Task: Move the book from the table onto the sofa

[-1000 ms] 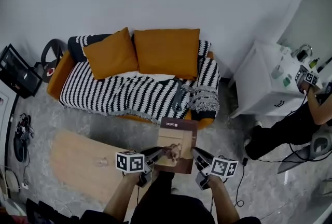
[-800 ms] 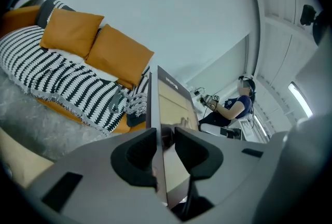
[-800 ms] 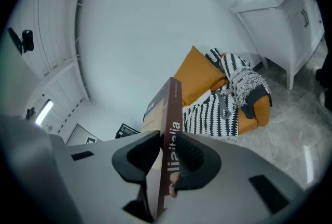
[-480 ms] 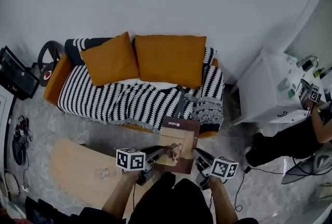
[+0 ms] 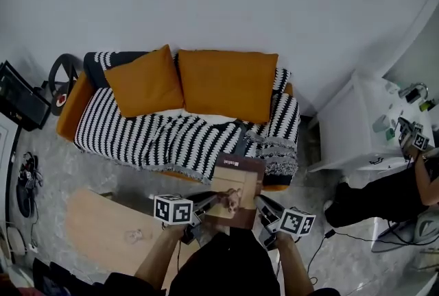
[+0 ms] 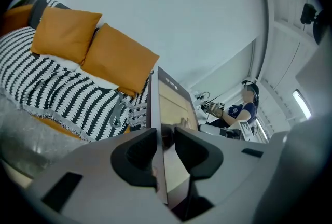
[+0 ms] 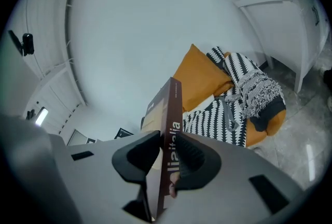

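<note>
A brown hardcover book [image 5: 235, 190] hangs level in the air between both grippers, just short of the sofa's front edge. My left gripper [image 5: 211, 202] is shut on its left edge, and the jaws clamp the book [image 6: 171, 114] edge-on in the left gripper view. My right gripper [image 5: 261, 203] is shut on the spine side, where the book [image 7: 170, 129] with white spine lettering sits between the pads. The orange sofa [image 5: 74, 104] carries a black-and-white striped throw [image 5: 171, 137] and two orange cushions [image 5: 226, 83]. The wooden table [image 5: 103, 226] lies at lower left, behind the book.
A white cabinet [image 5: 353, 127] stands right of the sofa, and a person in dark clothes [image 5: 405, 181] sits beside it. A black monitor [image 5: 19, 97] and a round dark object [image 5: 65, 79] stand left of the sofa. Cables trail on the grey floor.
Both grippers have carried the book away from the table toward the sofa. The sofa sits lower and closer in the head view, and the table has slipped further down-left.
</note>
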`<action>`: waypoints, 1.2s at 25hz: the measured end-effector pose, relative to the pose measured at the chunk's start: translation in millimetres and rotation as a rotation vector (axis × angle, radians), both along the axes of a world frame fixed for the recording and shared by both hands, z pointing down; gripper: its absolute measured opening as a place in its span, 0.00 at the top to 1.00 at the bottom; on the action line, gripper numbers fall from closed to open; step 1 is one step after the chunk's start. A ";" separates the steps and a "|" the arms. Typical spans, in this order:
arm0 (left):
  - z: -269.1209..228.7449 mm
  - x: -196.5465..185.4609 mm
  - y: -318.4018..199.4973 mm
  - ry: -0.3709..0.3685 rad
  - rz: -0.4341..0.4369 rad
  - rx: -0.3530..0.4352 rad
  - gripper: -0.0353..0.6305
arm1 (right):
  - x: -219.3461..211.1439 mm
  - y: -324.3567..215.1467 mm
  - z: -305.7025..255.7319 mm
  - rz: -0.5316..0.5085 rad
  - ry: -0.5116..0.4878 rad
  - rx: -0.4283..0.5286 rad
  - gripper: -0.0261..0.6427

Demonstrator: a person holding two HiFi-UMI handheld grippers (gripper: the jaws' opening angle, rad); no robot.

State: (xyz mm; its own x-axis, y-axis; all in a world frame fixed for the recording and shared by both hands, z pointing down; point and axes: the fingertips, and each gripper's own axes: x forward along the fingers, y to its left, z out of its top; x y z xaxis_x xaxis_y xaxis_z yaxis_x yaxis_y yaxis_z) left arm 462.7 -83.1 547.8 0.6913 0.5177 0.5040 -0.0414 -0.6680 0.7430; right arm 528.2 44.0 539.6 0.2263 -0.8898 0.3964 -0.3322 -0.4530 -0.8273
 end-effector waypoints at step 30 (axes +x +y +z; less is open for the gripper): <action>45.4 186.4 -53.7 -0.039 -0.106 -0.011 0.77 | 197.1 -61.9 48.6 -0.098 -0.060 0.007 0.80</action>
State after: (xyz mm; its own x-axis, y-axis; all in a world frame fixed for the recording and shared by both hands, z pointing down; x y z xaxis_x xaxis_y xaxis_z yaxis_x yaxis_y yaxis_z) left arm 649.1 -136.8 593.2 0.7224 0.4483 0.5265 -0.1408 -0.6501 0.7467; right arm 725.4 -17.9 588.2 0.1143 -0.9094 0.3999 -0.3243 -0.4146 -0.8503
